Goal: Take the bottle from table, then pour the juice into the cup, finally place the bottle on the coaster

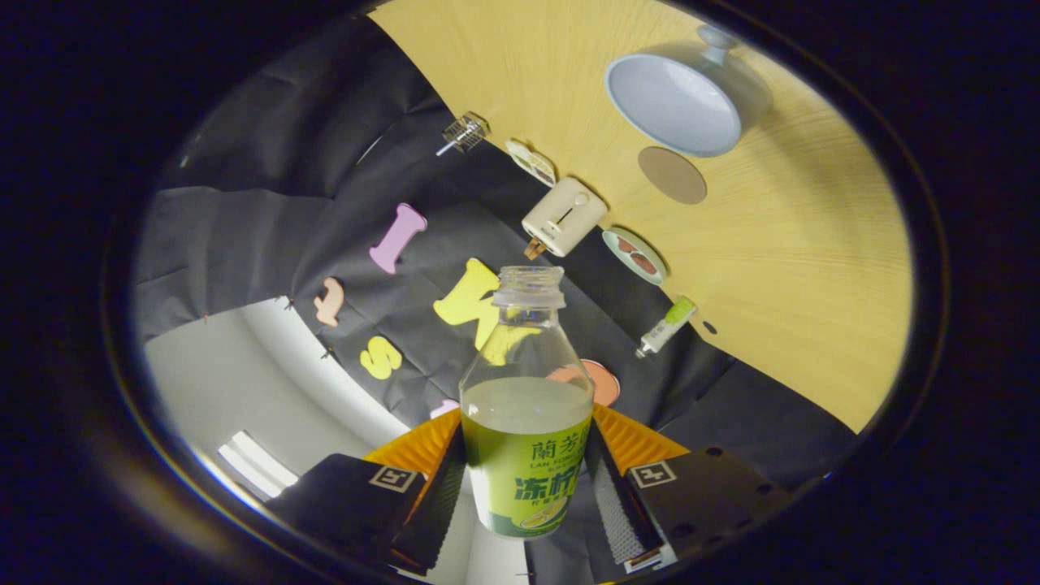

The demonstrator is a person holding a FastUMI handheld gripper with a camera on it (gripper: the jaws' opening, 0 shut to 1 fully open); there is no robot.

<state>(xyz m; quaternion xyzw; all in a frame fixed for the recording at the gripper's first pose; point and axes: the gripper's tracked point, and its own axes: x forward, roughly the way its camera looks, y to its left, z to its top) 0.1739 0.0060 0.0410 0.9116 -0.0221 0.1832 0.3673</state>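
My gripper (526, 487) is shut on the bottle (526, 406), both fingers pressing on its green label. The bottle is clear, uncapped, and holds pale green juice up to its shoulder. The whole view is rolled, so the wooden table (780, 276) slants across the space beyond the bottle. On that table a pale blue cup (674, 106) with a handle shows its open, empty-looking inside, far beyond the fingers. A round brown coaster (672, 175) lies flat right beside the cup, on the side nearer the bottle. The bottle's mouth points toward the booth wall, short of the cup.
Along the table's back edge stand a cream toaster (564, 216), a small plate with food (634, 255), a white and green tube (666, 327), a small oval dish (531, 162) and a wire basket (465, 132). A grey wall panel (244, 382) shows past the black cloth.
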